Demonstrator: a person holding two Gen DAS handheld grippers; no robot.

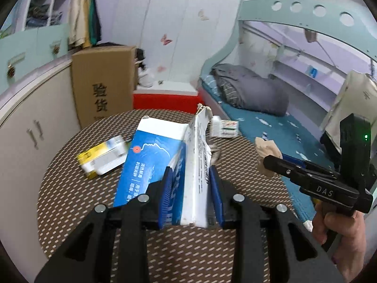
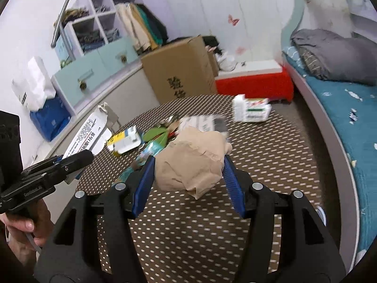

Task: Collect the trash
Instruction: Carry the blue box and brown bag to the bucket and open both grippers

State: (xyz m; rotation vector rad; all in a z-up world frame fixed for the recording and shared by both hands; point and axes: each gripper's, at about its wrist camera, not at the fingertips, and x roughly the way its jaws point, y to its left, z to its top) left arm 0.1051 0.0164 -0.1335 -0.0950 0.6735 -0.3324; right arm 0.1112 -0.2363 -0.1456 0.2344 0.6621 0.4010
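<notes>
My left gripper [image 1: 190, 168] is shut on a flattened blue and white carton [image 1: 162, 146], held a little above the round table [image 1: 70, 193]. In the right wrist view that left gripper [image 2: 86, 156] shows at the left edge with the carton's white printed side [image 2: 87, 129] sticking up from it. My right gripper [image 2: 188, 159] is shut on a crumpled beige paper wad [image 2: 190, 165], lifted over the table [image 2: 271, 155]. From the left wrist view the right gripper [image 1: 268, 159] and the wad [image 1: 267, 147] hang at the right. Loose on the table lie a yellow and white box [image 2: 124, 141], green wrappers [image 2: 155, 134] and a white and green box [image 2: 252, 110].
A tall cardboard box [image 2: 179, 70] and a red box [image 2: 254, 82] stand behind the table. A bed with a grey quilt [image 2: 334, 56] runs along the right. Cabinets [image 1: 30, 127] line the left, with paper bags [image 2: 44, 108] on the floor beside them.
</notes>
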